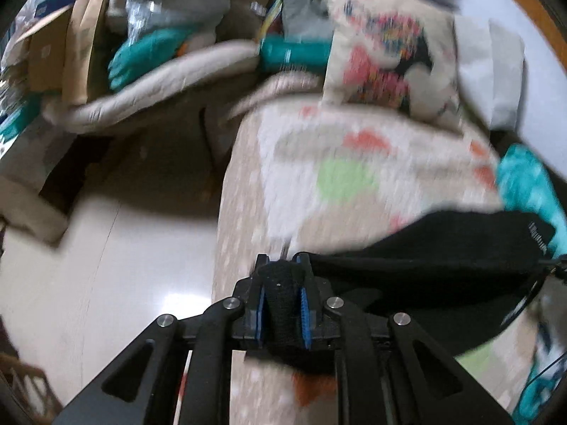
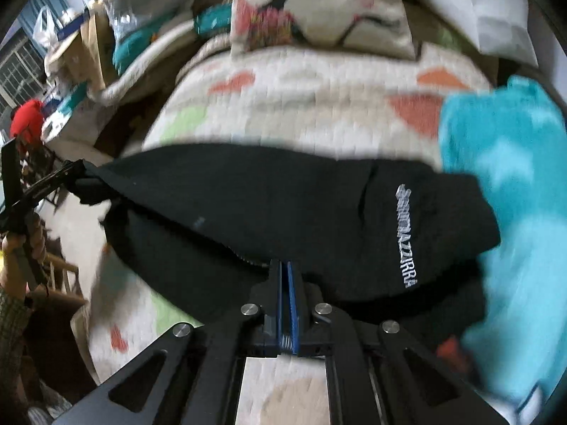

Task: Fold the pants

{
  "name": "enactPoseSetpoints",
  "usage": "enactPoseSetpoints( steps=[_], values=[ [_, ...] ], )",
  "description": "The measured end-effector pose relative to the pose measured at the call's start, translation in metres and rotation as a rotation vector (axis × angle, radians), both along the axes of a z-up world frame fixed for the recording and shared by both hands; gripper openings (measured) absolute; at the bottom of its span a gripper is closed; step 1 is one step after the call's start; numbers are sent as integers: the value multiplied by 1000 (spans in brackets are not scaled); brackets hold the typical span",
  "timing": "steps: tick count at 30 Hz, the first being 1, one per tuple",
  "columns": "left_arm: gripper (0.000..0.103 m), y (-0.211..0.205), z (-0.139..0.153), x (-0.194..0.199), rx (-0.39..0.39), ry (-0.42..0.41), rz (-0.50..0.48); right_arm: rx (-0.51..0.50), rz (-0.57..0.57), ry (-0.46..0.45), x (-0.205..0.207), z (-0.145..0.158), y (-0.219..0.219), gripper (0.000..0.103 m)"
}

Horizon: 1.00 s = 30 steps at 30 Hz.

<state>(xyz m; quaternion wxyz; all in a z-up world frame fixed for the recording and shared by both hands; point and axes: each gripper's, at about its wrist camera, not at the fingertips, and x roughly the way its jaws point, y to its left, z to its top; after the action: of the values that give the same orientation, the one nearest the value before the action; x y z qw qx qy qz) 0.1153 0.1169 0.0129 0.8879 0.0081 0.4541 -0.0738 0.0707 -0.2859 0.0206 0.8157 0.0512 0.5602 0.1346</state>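
Observation:
The black pants (image 2: pixel 283 205) with white lettering hang stretched over a quilted bed cover (image 2: pixel 319 99). My left gripper (image 1: pixel 283 265) is shut on a bunched edge of the pants (image 1: pixel 443 258) at the bed's left side. It also shows in the right wrist view (image 2: pixel 76 171), pinching the pants' left corner. My right gripper (image 2: pixel 284 269) is shut on the near edge of the pants, which are lifted between both grippers. Both views are blurred by motion.
A patterned pillow (image 2: pixel 319 3) lies at the head of the bed. A turquoise garment (image 2: pixel 503 184) lies right of the pants. The bed's left edge drops to a shiny floor (image 1: pixel 88 265). Boxes and bags (image 1: pixel 71 46) pile up beyond.

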Motion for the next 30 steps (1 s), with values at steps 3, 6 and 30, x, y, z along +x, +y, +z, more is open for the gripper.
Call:
enactPoseSetpoints(
  steps=[3, 6, 30],
  values=[
    [21, 0, -25, -21, 32, 91, 13, -45, 12, 62, -19, -17, 5, 2],
    [29, 7, -35, -39, 11, 152, 42, -79, 16, 104, -29, -24, 8, 3],
    [47, 67, -44, -45, -506, 192, 299, 387, -537, -24, -44, -8, -93, 60]
  ],
)
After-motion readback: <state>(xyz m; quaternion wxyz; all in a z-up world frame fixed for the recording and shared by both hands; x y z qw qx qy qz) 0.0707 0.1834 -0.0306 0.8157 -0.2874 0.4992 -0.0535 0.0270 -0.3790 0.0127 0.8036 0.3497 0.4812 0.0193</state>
